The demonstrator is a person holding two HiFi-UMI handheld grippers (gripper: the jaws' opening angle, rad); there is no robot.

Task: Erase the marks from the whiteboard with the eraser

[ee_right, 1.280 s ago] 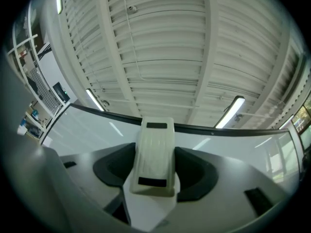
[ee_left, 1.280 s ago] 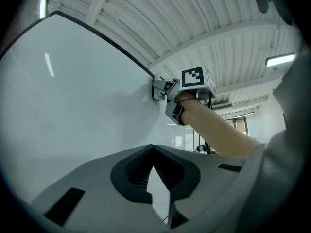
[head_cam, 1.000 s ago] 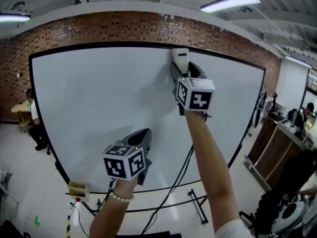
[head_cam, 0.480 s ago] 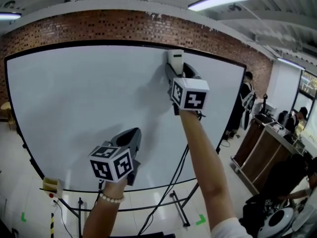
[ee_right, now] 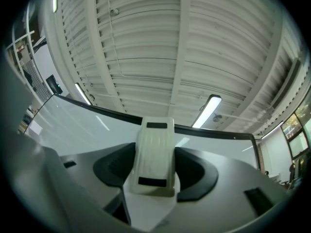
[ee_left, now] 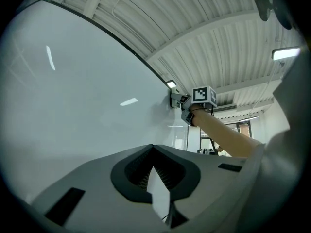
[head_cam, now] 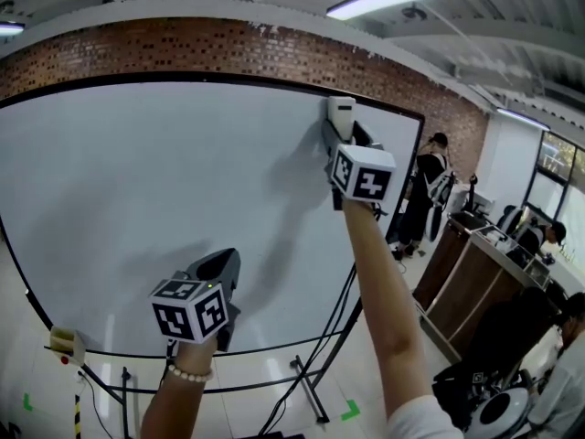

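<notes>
A: Jaws, R side?
B: My right gripper (ee_right: 155, 152) is clenched on the eraser (ee_right: 154, 144). It sticks out past the tips, flat against the whiteboard (head_cam: 164, 181) near its top edge.
A: And L?
B: My left gripper (ee_left: 152, 148) is closed, tips together, nothing btwn them. The board is just ahead of the tips.

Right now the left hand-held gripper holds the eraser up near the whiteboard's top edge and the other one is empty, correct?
Wrong side. The right hand-held gripper holds the eraser up near the whiteboard's top edge; the right gripper view shows it clamped between the jaws. The left hand-held gripper is the empty one, with its jaws together.
</notes>
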